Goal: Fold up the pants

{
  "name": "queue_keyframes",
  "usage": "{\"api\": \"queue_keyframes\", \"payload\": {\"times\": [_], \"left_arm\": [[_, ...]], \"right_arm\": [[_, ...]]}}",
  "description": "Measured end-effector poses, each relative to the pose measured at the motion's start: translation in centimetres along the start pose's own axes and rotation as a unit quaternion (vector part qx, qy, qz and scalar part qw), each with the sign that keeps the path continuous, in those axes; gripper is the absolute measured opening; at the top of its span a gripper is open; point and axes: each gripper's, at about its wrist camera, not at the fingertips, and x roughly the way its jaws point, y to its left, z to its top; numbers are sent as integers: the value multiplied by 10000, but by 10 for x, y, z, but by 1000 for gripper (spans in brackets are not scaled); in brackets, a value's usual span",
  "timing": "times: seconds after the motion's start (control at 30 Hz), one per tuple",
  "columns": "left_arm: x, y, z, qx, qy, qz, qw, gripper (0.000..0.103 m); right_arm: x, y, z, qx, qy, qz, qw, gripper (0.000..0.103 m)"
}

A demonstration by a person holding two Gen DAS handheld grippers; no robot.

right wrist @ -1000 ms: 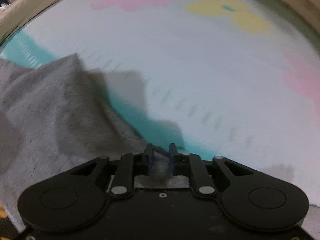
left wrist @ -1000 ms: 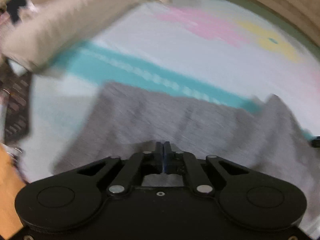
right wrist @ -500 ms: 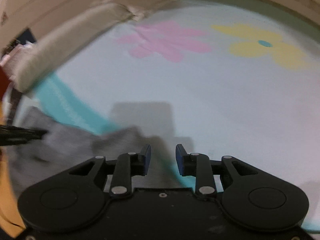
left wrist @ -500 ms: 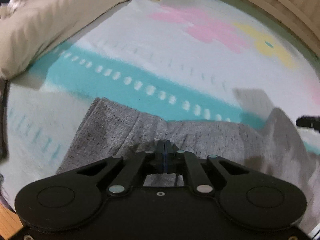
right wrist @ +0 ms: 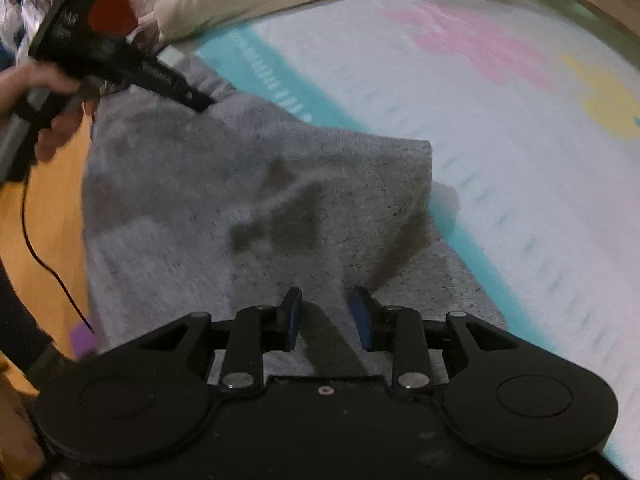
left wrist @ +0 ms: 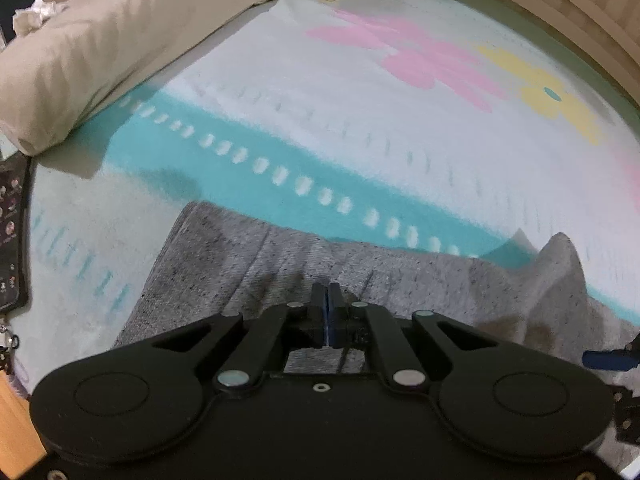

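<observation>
Grey pants (left wrist: 280,268) lie folded on a white bed cover (left wrist: 360,128) with a teal stripe and pink and yellow flowers. My left gripper (left wrist: 328,300) is shut on the pants' near edge; in the right wrist view it (right wrist: 200,104) pinches the far left corner of the pants (right wrist: 248,200). My right gripper (right wrist: 326,312) is open and empty, hovering just above the grey cloth. Its blue fingertip (left wrist: 600,358) shows at the right edge of the left wrist view.
A beige bolster pillow (left wrist: 120,40) runs along the far left side of the bed. A wooden bed frame (left wrist: 560,8) curves along the far right. Orange wooden floor (right wrist: 52,208) lies left of the bed, with a dark cable across it.
My right gripper has opened and let go of the pants, then swung left over the cloth. My left gripper stays shut on the pants and has lowered them onto the cover.
</observation>
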Motion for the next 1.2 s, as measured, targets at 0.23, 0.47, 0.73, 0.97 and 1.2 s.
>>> {"api": "queue_keyframes", "payload": {"times": [0.23, 0.47, 0.73, 0.97, 1.2], "left_arm": [[-31, -37, 8, 368, -413, -354, 9978, 10], [-35, -79, 23, 965, -310, -912, 9907, 10], [-25, -118, 35, 1367, -290, -1081, 9843, 10], [-9, -152, 35, 1562, -156, -1239, 9798, 14], [-6, -185, 21, 2101, -108, -1310, 9688, 15]], "right_arm": [[-18, -71, 17, 1522, -754, -116, 9854, 31], [0, -108, -10, 1537, 42, 256, 9878, 34], [-21, -80, -31, 412, -700, 65, 9967, 3], [-42, -37, -50, -491, -1027, 9, 9935, 3], [-68, -3, -76, -1528, -1281, -163, 9798, 3]]}}
